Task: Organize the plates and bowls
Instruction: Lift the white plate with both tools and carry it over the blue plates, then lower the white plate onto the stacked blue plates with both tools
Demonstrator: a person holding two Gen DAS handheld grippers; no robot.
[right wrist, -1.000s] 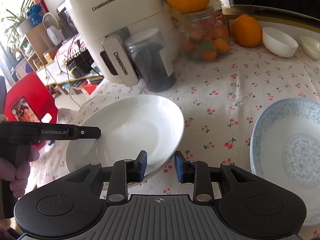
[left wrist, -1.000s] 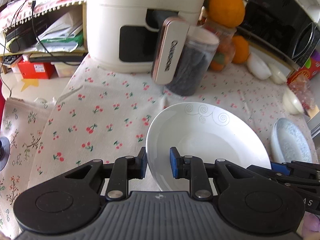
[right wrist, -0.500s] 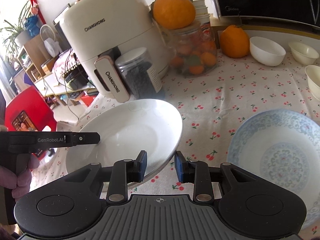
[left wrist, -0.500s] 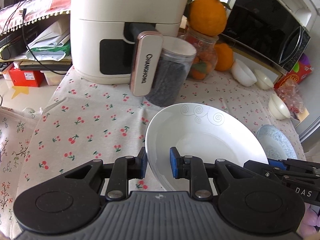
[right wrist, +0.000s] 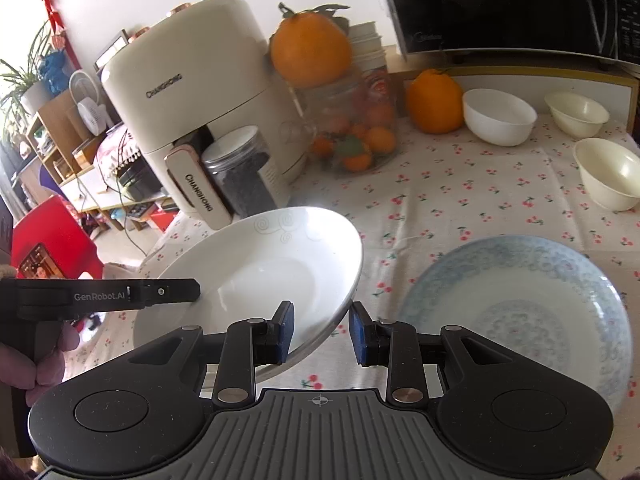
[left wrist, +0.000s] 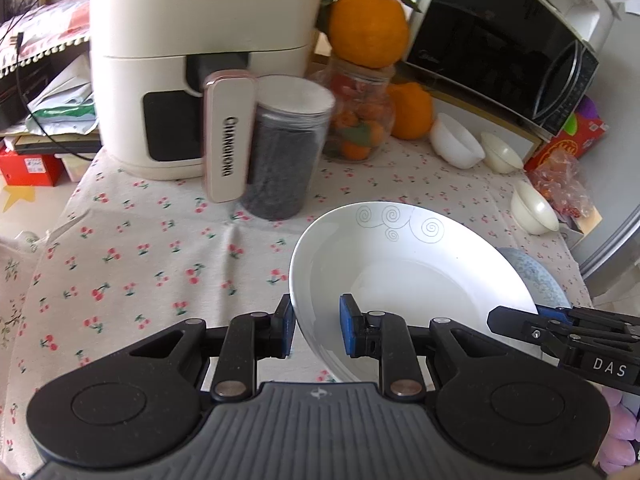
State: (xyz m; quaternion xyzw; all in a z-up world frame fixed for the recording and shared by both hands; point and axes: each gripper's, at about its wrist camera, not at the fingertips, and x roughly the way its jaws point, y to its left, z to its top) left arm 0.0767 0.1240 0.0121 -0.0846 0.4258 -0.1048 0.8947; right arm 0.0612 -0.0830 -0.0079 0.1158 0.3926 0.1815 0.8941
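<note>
A white deep plate (left wrist: 412,276) with grey spiral marks is held tilted above the cherry-print tablecloth. My left gripper (left wrist: 316,332) is shut on its left rim. My right gripper (right wrist: 320,332) is shut on its right rim, and the plate (right wrist: 260,264) shows in that view too. The right gripper's body (left wrist: 560,340) reaches in from the right in the left wrist view. A blue-patterned plate (right wrist: 516,312) lies flat on the cloth just right of the white one, also partly seen in the left wrist view (left wrist: 536,280). Three small bowls stand at the back right: a white one (right wrist: 498,118) and two cream ones (right wrist: 578,114) (right wrist: 610,174).
A cream air fryer (left wrist: 188,64) stands at the back left with a dark-filled jar (left wrist: 284,148) before it. A glass jar of small fruit (left wrist: 360,120) carries a large orange (left wrist: 368,24); another orange (left wrist: 412,112) sits beside it. A black microwave (left wrist: 500,48) stands back right.
Both grippers have lifted the white plate higher and carried it rightward toward the blue-patterned plate, whose left edge it now partly covers. Both grips are unchanged.
</note>
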